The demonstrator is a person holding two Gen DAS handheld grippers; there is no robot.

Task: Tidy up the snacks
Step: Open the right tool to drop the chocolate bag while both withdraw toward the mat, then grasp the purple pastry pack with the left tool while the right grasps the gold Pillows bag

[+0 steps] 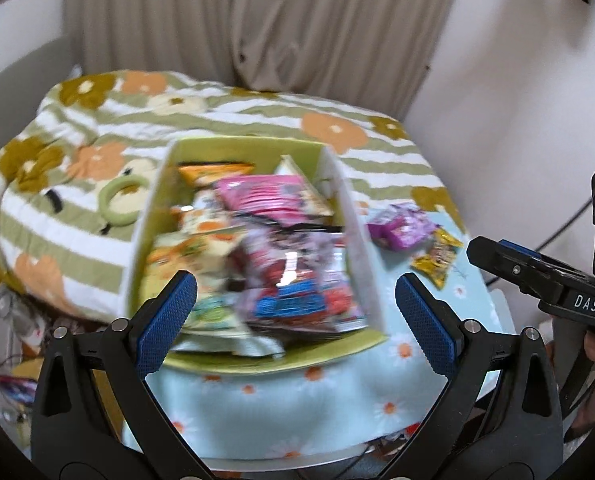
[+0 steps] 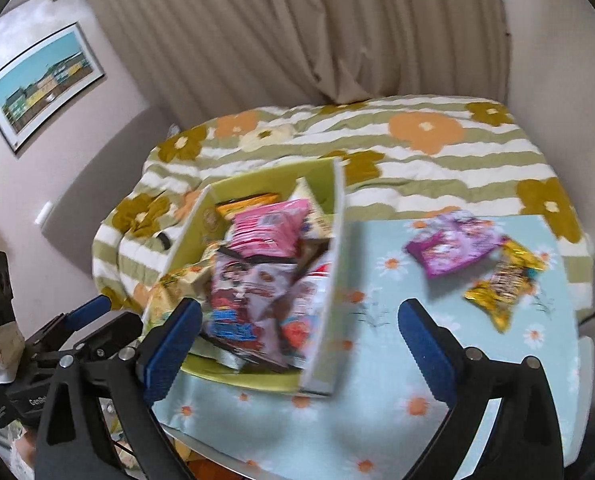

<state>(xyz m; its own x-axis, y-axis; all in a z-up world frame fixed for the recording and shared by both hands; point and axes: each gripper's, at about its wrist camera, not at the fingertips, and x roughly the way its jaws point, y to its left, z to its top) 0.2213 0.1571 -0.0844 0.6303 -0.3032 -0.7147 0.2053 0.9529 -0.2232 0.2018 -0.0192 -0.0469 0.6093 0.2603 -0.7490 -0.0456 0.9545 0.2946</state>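
Daisy-print table [image 2: 377, 420], crammed green snack box [image 2: 257, 380]

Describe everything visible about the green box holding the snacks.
The open-topped green cardboard box has a yellow-green inside and pale, whitish outer walls. It stands upright on the light blue daisy-print cloth, its far end by the striped floral blanket. It is packed past the rim with snack packets, a pink packet on top. Neither gripper touches it.
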